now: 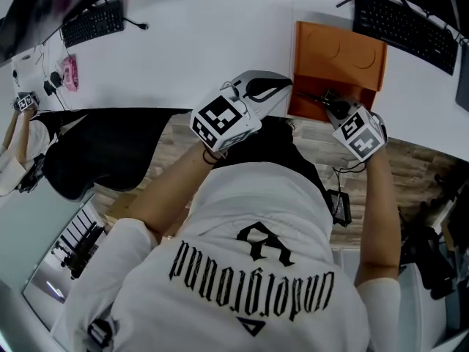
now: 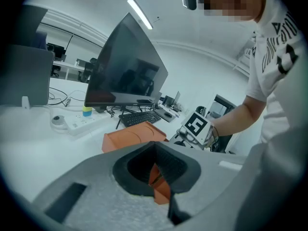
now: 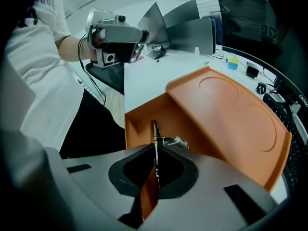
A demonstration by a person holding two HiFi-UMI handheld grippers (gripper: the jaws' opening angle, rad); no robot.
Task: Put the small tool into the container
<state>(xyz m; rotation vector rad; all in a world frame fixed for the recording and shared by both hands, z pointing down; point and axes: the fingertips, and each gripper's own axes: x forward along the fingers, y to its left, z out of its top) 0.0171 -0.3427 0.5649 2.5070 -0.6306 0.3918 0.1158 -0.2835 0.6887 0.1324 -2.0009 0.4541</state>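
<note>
The right gripper (image 3: 155,163) pinches a thin metal tool (image 3: 156,134) edge-on between its jaws, over the open near compartment of the orange container (image 3: 231,114) (its lid bears two round recesses). The left gripper (image 2: 158,176), jaws pressed together on nothing, hovers just left of the container at the white desk's (image 1: 205,42) near edge.
</note>
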